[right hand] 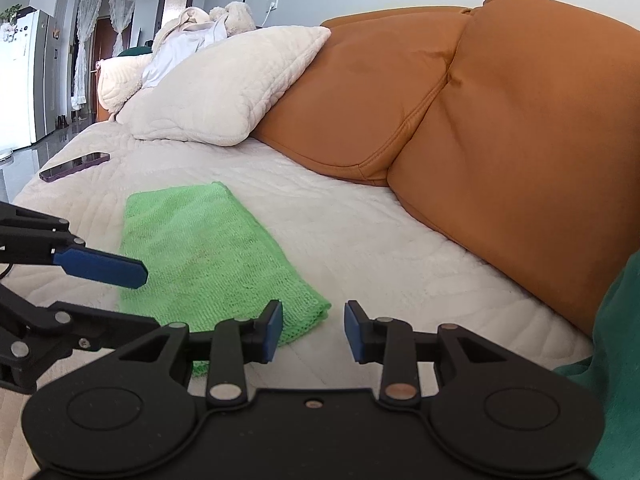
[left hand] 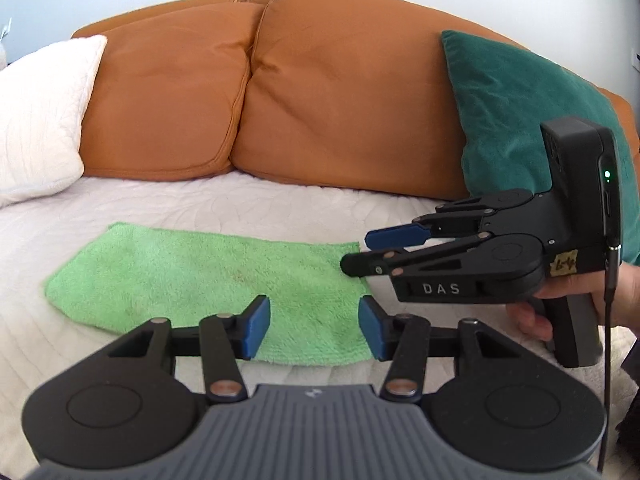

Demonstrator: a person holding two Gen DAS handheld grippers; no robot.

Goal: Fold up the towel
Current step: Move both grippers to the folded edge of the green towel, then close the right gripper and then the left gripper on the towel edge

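A green towel [left hand: 208,276] lies flat on the white quilted seat, folded into a long strip; it also shows in the right wrist view [right hand: 200,256]. My left gripper [left hand: 314,328] is open and empty, just above the towel's near edge toward its right end. My right gripper [right hand: 314,330] is open and empty, hovering above the towel's right end corner; in the left wrist view it [left hand: 356,250] comes in from the right, held by a hand. The left gripper's fingers [right hand: 104,268] show at the left of the right wrist view.
Orange back cushions [left hand: 320,92] line the rear of the seat. A white pillow [left hand: 36,120] lies at the left, a teal cushion [left hand: 520,120] at the right. A phone [right hand: 74,166] lies on the quilt [right hand: 360,240] beyond the towel's far end.
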